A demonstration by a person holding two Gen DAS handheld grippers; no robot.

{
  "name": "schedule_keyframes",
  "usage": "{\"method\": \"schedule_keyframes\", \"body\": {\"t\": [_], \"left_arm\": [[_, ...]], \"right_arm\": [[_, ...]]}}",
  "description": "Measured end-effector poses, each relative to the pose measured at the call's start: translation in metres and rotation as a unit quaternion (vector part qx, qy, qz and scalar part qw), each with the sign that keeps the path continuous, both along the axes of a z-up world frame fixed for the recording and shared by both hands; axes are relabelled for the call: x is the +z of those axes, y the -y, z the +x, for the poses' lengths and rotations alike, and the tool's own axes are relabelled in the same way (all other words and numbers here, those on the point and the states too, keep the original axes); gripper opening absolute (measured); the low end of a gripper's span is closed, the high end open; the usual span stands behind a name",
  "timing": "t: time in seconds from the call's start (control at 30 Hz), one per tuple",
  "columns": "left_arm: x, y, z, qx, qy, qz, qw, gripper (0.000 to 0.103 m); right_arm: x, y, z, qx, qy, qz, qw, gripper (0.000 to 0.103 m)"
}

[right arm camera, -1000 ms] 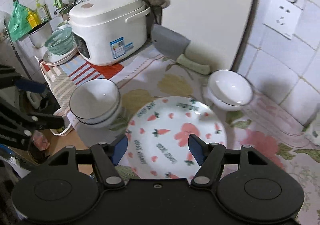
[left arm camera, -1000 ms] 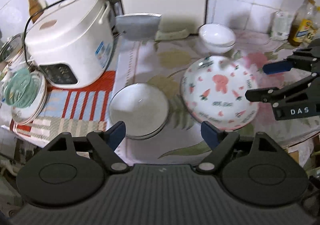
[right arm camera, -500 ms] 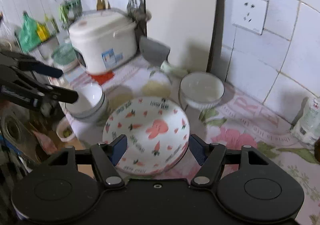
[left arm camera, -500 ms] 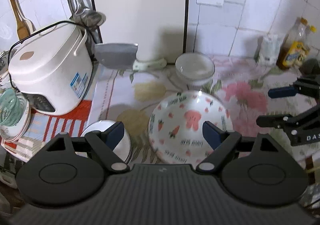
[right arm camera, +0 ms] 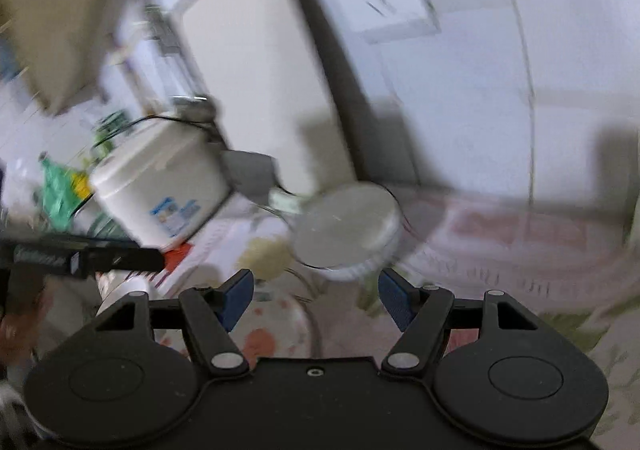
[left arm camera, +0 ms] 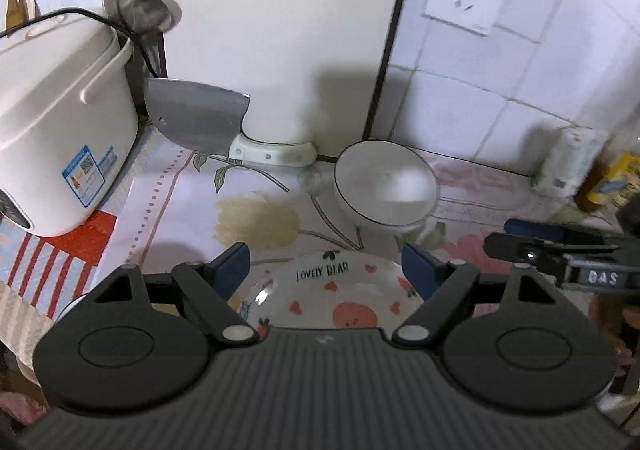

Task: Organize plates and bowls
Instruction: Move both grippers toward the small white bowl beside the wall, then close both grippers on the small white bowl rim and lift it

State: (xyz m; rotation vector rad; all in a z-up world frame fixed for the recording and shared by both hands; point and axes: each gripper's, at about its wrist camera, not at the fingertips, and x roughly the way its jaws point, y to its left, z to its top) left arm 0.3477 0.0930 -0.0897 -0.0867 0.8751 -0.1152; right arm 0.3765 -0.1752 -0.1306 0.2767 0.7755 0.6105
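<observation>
A: Which step is this?
B: The approach, I judge. The left tool (left arm camera: 324, 264), spread with jaws closing on nothing, hangs over the carrot-print plate (left arm camera: 332, 298) near the table's (left arm camera: 172, 202) front edge; the right tool (right arm camera: 316, 296), also spread and empty, faces the white bowl (right arm camera: 348, 230) by the back edge.
A: Next?
B: Probably a rim grip. Floral cloth, tiled wall, rice cooker (left arm camera: 60, 138), cleaver (left arm camera: 196, 120).

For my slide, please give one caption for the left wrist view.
Left hand-held gripper, jaws closing, above carrot-print plate; white bowl beyond.
</observation>
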Motion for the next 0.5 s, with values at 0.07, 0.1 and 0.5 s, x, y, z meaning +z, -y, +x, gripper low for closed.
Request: {"method": "schedule_keyframes", "body": {"t": [0.07,0.1,0.5], "left_arm": [[-0.007,0.009,0.012,-0.002,0.01,0.019,0.9998,0.082],[-0.01,0.014,0.018,-0.004,0.014,0.028,0.9995,0.082],[-0.066,0.035,0.096,0.049,-0.061,0.016,0.9968,0.076]], "right_arm": [[-0.02,0.006,0.02,-0.025,-0.031,0.029,0.999,0.074],[-0.026,0.007,0.027,-0.035,-0.034,0.034,0.998,0.074],[-0.054,0.004,0.065,-0.061,-0.072,0.114,0.989,0.071]]}}
